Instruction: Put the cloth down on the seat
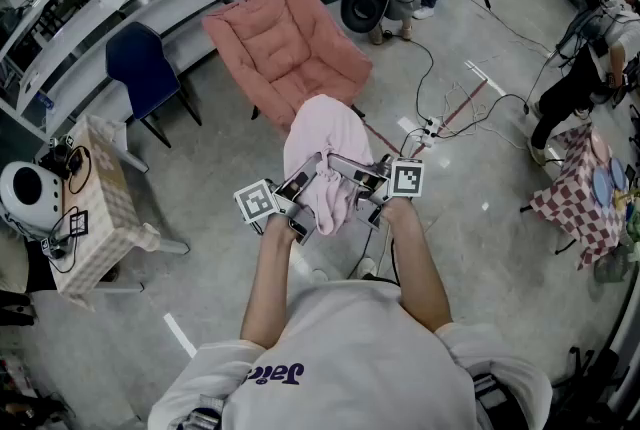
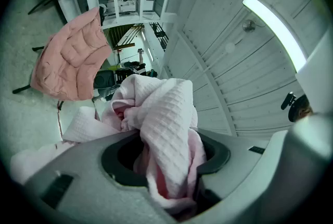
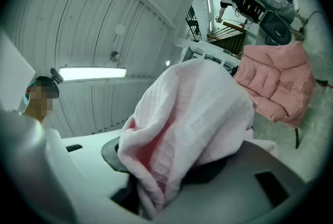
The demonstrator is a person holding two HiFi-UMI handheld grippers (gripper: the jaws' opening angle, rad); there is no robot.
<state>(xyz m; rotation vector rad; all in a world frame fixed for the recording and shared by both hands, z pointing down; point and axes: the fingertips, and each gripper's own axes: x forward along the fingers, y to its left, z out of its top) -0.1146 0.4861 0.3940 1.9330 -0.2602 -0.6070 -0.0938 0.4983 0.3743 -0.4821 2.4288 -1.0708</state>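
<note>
We hold the left hand-held gripper (image 1: 303, 190) with its jaws partway closed, and a thick bunch of the pale pink cloth (image 1: 322, 153) is pinched between them. The right hand-held gripper (image 1: 345, 173) is about as far closed and clamps another fold of the same cloth. The two grippers are close together and point inward at each other, each with its marker cube on the outer side.

The cloth hangs in the air between the grippers. Part of it billows up above the jaws and a shorter tail droops below them. It is on our side of the pink chair (image 1: 285, 48). In the head view its upper edge lies just in front of the chair's front edge. Both gripper views show the chair standing apart behind the cloth, and nothing is on its cushioned seat.

A blue chair (image 1: 145, 68) stands to the left of the pink chair. Nearer to us than the blue chair is a worktop (image 1: 105, 208) with a checked cover. To the right of the pink chair, cables (image 1: 440, 108) trail across the grey floor (image 1: 480, 248).
</note>
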